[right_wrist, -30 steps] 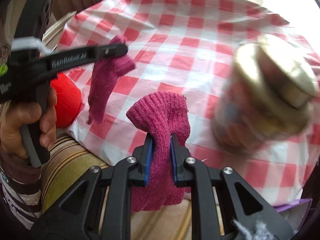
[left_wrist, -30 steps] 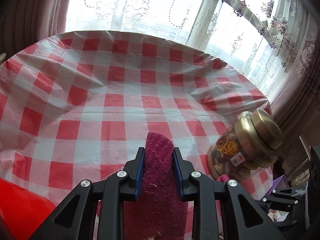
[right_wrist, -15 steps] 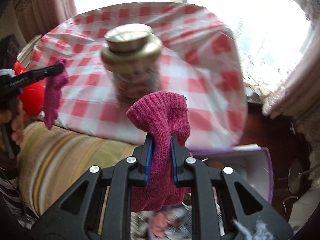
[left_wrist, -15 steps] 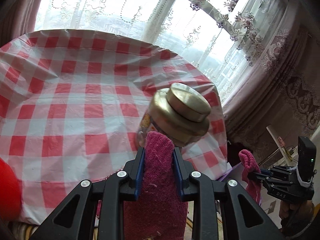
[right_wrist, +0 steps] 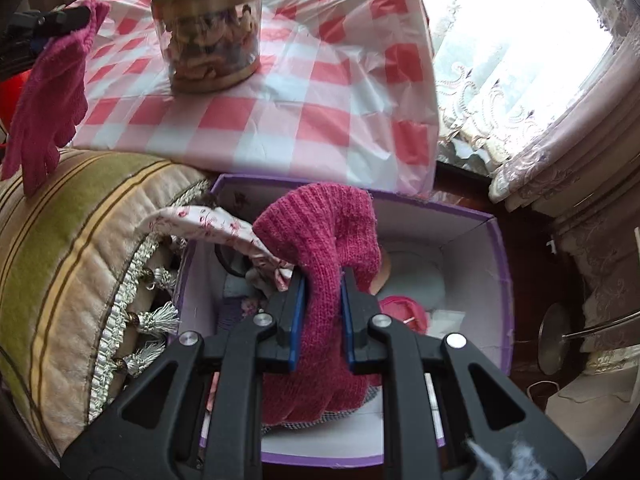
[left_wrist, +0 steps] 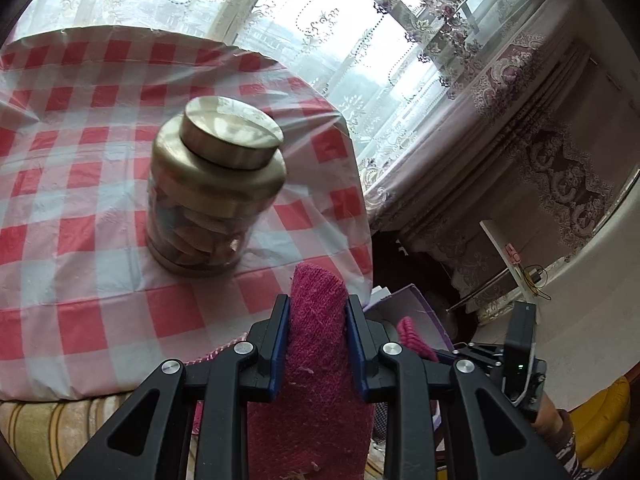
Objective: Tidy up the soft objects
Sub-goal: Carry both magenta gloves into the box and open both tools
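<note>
Jaws of our left gripper (left_wrist: 318, 320) clench a pink glove (left_wrist: 316, 360) at the table (left_wrist: 100, 280) edge, near a jar (left_wrist: 212, 188). From the right wrist, our right gripper (right_wrist: 322, 300) clamps another glove (right_wrist: 320, 248) over a purple box (right_wrist: 496, 272) holding soft things.

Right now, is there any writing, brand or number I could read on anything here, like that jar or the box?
No text can be read in either view.
Glass jar: no legible label faces the cameras; only its contents show.
Purple box: plain walls, no print visible.
Left gripper: any marking on its side is too small and blurred to read.
</note>
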The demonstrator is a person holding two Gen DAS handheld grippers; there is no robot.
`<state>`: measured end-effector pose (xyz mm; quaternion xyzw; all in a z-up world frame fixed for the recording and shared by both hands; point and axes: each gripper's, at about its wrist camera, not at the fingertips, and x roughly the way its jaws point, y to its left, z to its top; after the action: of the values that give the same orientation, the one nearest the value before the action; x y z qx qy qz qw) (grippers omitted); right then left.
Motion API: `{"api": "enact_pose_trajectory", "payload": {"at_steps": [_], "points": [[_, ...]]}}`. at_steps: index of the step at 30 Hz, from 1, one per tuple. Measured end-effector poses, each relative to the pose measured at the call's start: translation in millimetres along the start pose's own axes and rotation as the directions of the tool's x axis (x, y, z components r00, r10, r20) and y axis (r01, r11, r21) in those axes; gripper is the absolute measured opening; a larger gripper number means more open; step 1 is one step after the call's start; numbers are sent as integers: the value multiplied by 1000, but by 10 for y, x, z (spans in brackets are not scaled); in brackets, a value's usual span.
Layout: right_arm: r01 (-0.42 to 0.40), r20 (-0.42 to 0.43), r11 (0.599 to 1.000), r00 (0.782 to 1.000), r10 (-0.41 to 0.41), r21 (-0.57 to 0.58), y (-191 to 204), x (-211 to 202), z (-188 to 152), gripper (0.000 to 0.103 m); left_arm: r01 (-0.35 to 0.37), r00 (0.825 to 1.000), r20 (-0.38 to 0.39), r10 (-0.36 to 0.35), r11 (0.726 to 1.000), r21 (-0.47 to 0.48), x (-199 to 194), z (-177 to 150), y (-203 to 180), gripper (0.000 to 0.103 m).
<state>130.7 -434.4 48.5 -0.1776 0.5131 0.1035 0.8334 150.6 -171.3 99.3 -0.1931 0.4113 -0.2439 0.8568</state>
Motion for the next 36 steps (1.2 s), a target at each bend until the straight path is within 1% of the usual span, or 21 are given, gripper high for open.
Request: {"api": "enact_pose_trajectory", "payload": {"at_steps": [5, 6, 7, 8, 10, 11, 13, 14, 18, 21, 23, 25, 27, 28, 29, 30, 31, 32, 34, 35, 36], "points": [[-75, -20, 997, 997, 75, -11, 93, 293, -120, 21, 33, 998, -46, -34, 999, -19, 153, -94, -191, 28], [-98, -26, 995, 995, 97, -13, 121, 357, -141, 26, 37, 998, -53, -38, 999, -21, 182, -104, -229, 28], [-124, -35, 992, 992, 124, -9, 136, 427, -157, 36, 42, 997, -61, -43, 999, -21, 212, -115, -270, 28], [-166, -52, 986, 985, 166, 2, 149, 526, -181, 41, 44, 997, -70, -45, 999, -18, 246, -126, -319, 28], [-227, -92, 973, 969, 229, 37, 144, 666, -242, 57, 47, 995, -85, -48, 999, -13, 296, -140, -398, 28], [-236, -104, 970, 965, 241, 60, 117, 695, -272, 61, 51, 994, -93, -52, 999, -11, 325, -150, -442, 28], [-232, -82, 969, 968, 239, 87, 39, 644, -322, 75, 61, 992, -108, -62, 998, -12, 397, -158, -543, 28], [-226, -59, 969, 971, 233, 100, -22, 573, -354, 76, 67, 991, -116, -69, 998, -15, 435, -164, -592, 28], [-188, 9, 969, 982, 189, 161, -272, 278, -510, 78, 101, 982, -153, -106, 994, -39, 603, -207, -811, 28], [-168, 34, 965, 986, 164, 204, -422, 118, -659, 79, 121, 976, -176, -131, 990, -68, 709, -233, -982, 28], [-138, 45, 963, 990, 132, 231, -533, 20, -767, 79, 137, 970, -185, -155, 984, -111, 789, -245, -1082, 28], [-103, 49, 962, 994, 94, 254, -624, -56, -844, 79, 138, 968, -187, -165, 979, -150, 866, -277, -1166, 29], [-88, 59, 957, 995, 75, 275, -700, -136, -913, 79, 117, 970, -193, -147, 980, -161, 952, -319, -1221, 29], [-89, 66, 955, 995, 73, 284, -746, -151, -925, 79, 90, 971, -206, -121, 984, -154, 1032, -366, -1248, 32], [-93, 77, 950, 994, 73, 297, -785, -185, -956, 79, 67, 969, -227, -99, 987, -143, 1116, -406, -1252, 36], [-95, 84, 948, 994, 73, 305, -820, -206, -974, 79, 35, 962, -265, -71, 990, -136, 1244, -468, -1235, 46], [-96, 93, 943, 993, 70, 320, -856, -235, -1011, 79, 5, 956, -290, -46, 990, -139, 1328, -514, -1203, 50], [-97, 98, 940, 993, 68, 328, -874, -236, -1019, 79, -30, 949, -314, -16, 990, -141, 1410, -577, -1147, 50], [-106, 107, 930, 992, 73, 352, -912, -253, -1054, 79, -61, 937, -348, 7, 988, -144, 1454, -665, -1036, 50], [-111, 111, 925, 991, 75, 365, -923, -261, -1070, 79, -67, 935, -356, 9, 986, -152, 1430, -683, -984, 50], [-116, 116, 920, 990, 78, 375, -925, -274, -1085, 79, -64, 936, -353, 8, 987, -146, 1384, -686, -957, 50]]}}
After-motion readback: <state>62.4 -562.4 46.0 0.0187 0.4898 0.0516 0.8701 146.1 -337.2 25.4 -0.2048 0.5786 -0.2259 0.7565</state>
